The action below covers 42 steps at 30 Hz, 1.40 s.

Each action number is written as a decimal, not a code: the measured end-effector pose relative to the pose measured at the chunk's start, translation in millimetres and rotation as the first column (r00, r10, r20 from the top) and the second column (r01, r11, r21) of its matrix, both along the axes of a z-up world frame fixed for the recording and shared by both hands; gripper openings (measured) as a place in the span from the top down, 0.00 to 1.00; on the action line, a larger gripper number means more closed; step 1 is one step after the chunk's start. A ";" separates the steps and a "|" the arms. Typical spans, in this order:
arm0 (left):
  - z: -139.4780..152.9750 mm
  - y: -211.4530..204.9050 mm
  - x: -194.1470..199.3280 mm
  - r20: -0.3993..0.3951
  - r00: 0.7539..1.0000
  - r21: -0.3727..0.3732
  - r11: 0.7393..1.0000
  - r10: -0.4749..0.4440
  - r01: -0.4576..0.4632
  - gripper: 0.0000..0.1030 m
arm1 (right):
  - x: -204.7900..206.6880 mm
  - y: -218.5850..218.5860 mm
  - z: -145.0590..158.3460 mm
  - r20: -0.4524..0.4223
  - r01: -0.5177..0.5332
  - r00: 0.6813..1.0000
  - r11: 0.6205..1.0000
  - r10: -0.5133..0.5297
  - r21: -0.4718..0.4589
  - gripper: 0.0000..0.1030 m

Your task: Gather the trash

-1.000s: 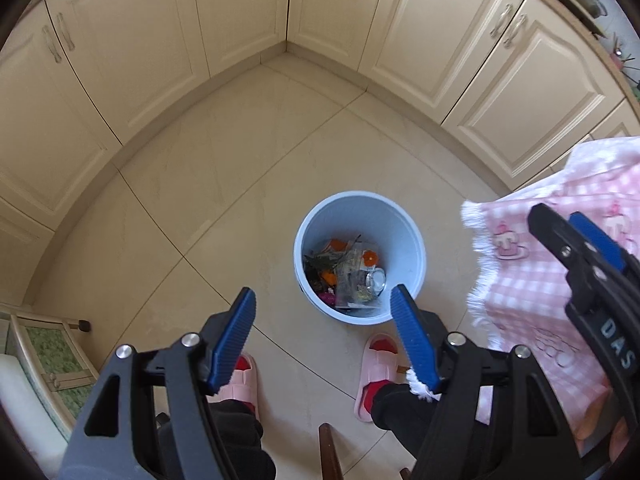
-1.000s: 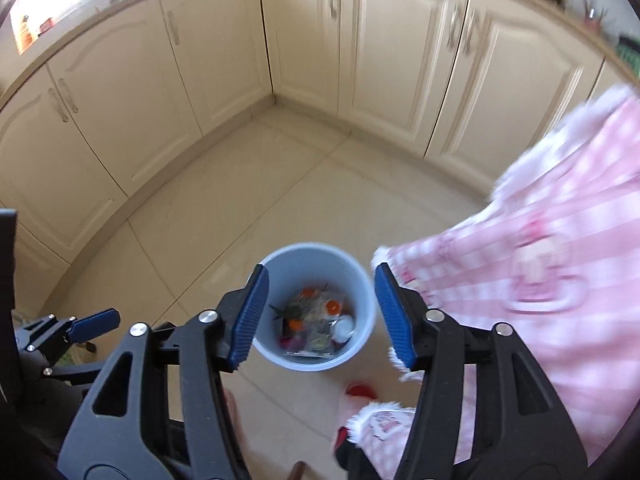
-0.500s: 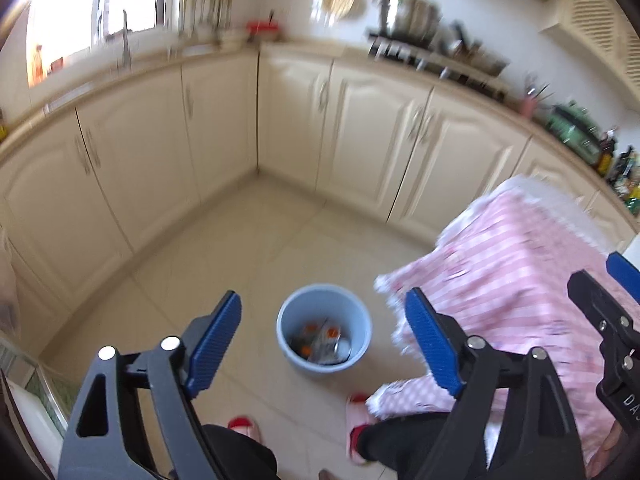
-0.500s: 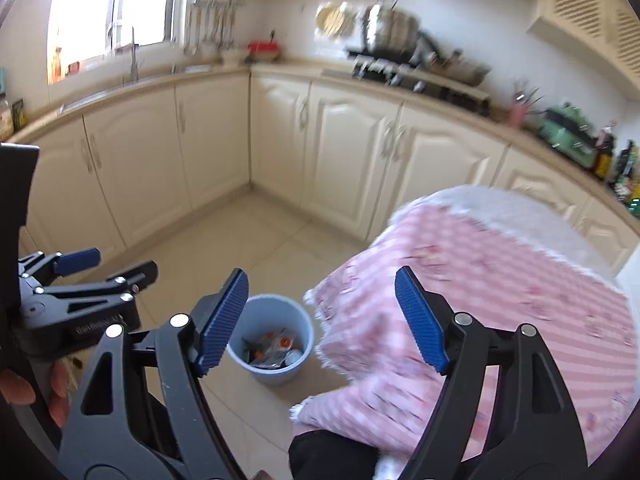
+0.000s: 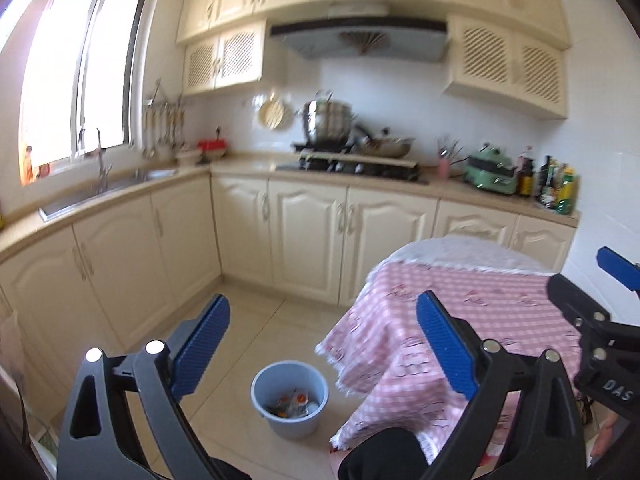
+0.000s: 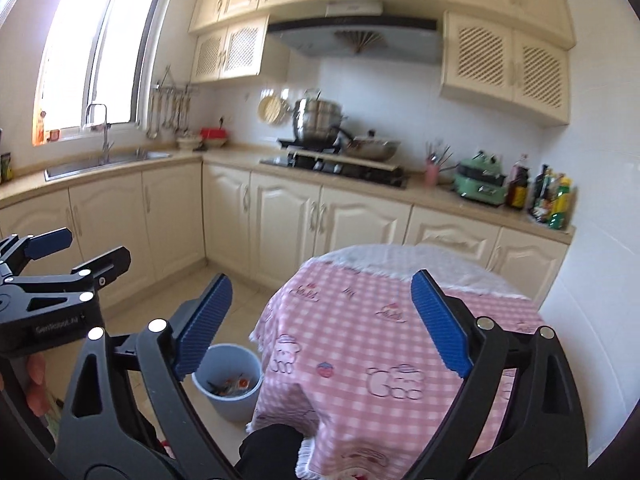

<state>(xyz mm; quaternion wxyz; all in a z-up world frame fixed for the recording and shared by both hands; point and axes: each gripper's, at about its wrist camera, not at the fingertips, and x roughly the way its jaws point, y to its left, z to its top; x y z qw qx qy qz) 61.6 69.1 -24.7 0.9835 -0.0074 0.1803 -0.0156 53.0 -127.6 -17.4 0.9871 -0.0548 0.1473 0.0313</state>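
Pale blue plastic, the round bucket [image 5: 289,398] stands on the tiled floor [image 5: 256,332] just left of the pink checked tablecloth [image 6: 360,344], with orange scraps and clear wrappers heaped in its bottom. Left gripper [image 5: 322,347] and right gripper [image 6: 320,326] have just been opening; both gape wide with nothing between their blue pads.

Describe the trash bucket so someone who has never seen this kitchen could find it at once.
Start at the table draped in the pink checked tablecloth in the middle of the kitchen. On the tiled floor beside the cloth's hanging left edge stands the pale blue bucket. It is round, open-topped, holds mixed scraps with orange bits, and is the only container on the floor.
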 end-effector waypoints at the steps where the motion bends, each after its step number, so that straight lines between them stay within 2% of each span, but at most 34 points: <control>1: 4.2 -3.7 -7.0 0.016 1.000 0.002 1.000 -0.006 0.006 0.10 | -7.9 -3.1 3.5 0.015 0.003 1.000 1.000 -0.003 0.003 0.13; 8: 27.9 -27.3 -52.8 0.137 0.990 0.010 1.000 -0.021 0.020 0.10 | -48.2 -18.4 18.8 0.084 0.025 0.996 1.000 -0.026 0.006 0.12; 14: 38.3 -39.0 -76.3 0.190 0.982 0.020 1.000 -0.008 0.004 0.10 | -71.8 -29.9 27.3 0.136 0.049 0.989 0.999 -0.051 0.015 0.11; 24: 38.2 -32.0 -81.9 0.200 0.980 0.011 1.000 -0.003 0.001 0.10 | -81.7 -28.5 30.4 0.165 0.046 0.985 0.999 -0.046 0.006 0.10; 42: 33.4 -29.1 -74.4 0.189 0.982 0.013 1.000 0.000 -0.002 0.10 | -77.1 -27.6 26.3 0.137 0.030 0.990 0.999 -0.032 0.013 0.10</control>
